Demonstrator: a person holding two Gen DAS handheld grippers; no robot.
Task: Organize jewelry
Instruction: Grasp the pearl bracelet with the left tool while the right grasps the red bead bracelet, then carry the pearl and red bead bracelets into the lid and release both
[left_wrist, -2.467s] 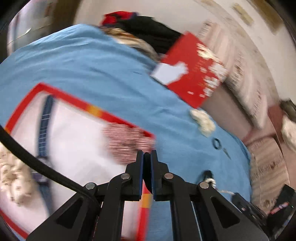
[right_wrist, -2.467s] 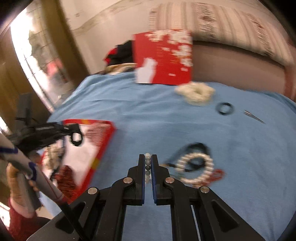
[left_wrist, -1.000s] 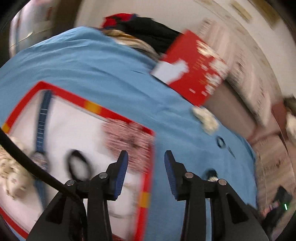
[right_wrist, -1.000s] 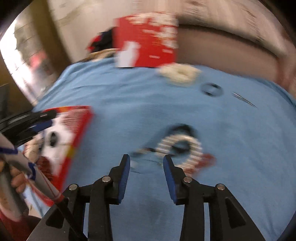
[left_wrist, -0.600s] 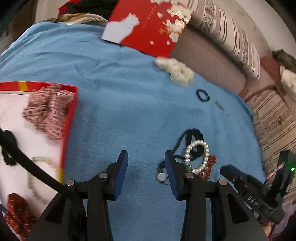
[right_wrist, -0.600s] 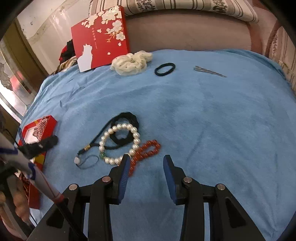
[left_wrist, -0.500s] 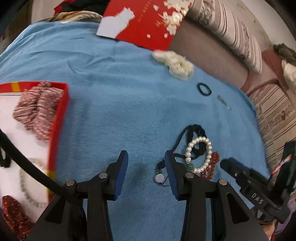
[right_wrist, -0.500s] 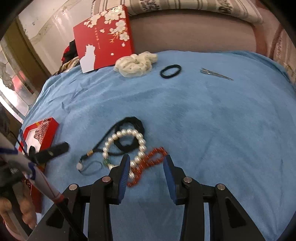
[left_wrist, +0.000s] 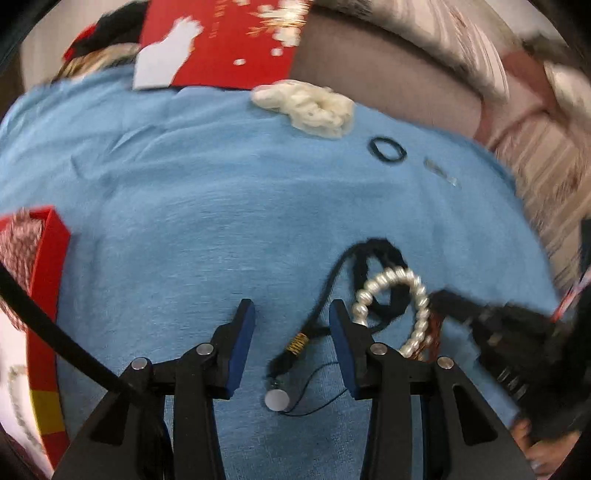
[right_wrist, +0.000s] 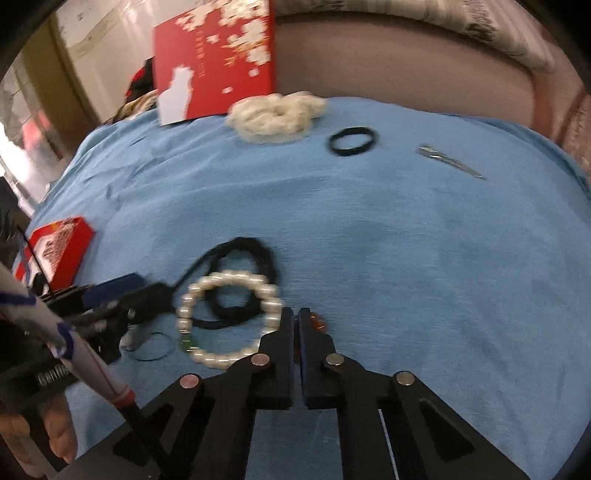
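The pearl bracelet (right_wrist: 229, 317), the red bead bracelet (right_wrist: 317, 322) and the black cord necklace (left_wrist: 328, 291) are still heaped together on the blue blanket (right_wrist: 406, 240), well apart from the red jewelry box (left_wrist: 48, 258), where a few pieces are already laid. The right claw (right_wrist: 296, 321), its jaws just closed, is clamped on the red beads; the left claw (left_wrist: 291, 325), just narrowed yet open, straddles the cord untouched. A cream scrunchie (right_wrist: 277, 114), black hair tie (right_wrist: 354, 141) and metal hair clip (right_wrist: 448, 162) also remain unsorted.
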